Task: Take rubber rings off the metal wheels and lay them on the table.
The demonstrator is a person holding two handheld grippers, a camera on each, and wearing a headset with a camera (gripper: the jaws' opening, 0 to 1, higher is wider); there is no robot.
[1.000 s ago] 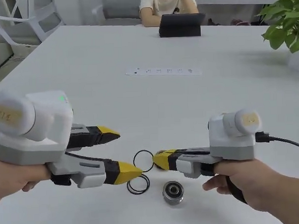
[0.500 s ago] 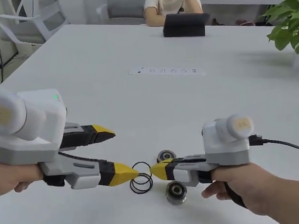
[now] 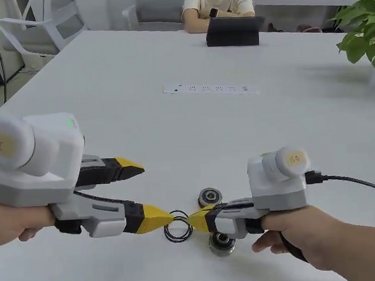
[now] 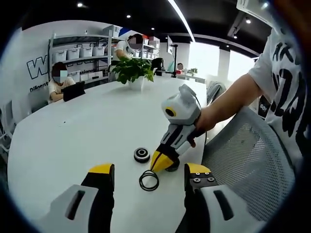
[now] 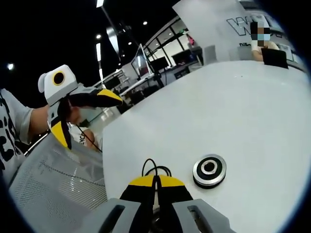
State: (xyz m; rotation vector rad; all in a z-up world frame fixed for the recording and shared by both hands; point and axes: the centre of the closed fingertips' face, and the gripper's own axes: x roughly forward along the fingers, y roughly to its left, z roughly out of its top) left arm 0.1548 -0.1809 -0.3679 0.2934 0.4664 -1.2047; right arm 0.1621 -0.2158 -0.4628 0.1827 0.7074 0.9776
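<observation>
Rings (image 3: 177,226) are together now: the one the right tongs (image 3: 192,220) held aloft a second ago has come down onto the desk (image 3: 193,134), overlapping the ring already lying there. That looks like another ring delivered. The right tongs are pressed together, tip at the ring's edge; whether they still pinch it, I can't tell. The left tongs (image 3: 156,193) gape wide and empty, lower tip just beside the rings. One wheel (image 3: 210,196) sits just beyond.

Rings: black rubber rings (image 3: 177,228) lie on the white counter (image 3: 110,88), between left gripper (image 3: 156,193) and right gripper (image 3: 194,220).
Wheels: one round metal wheel (image 3: 209,196) just behind the right gripper; another (image 3: 222,243) under it.
</observation>
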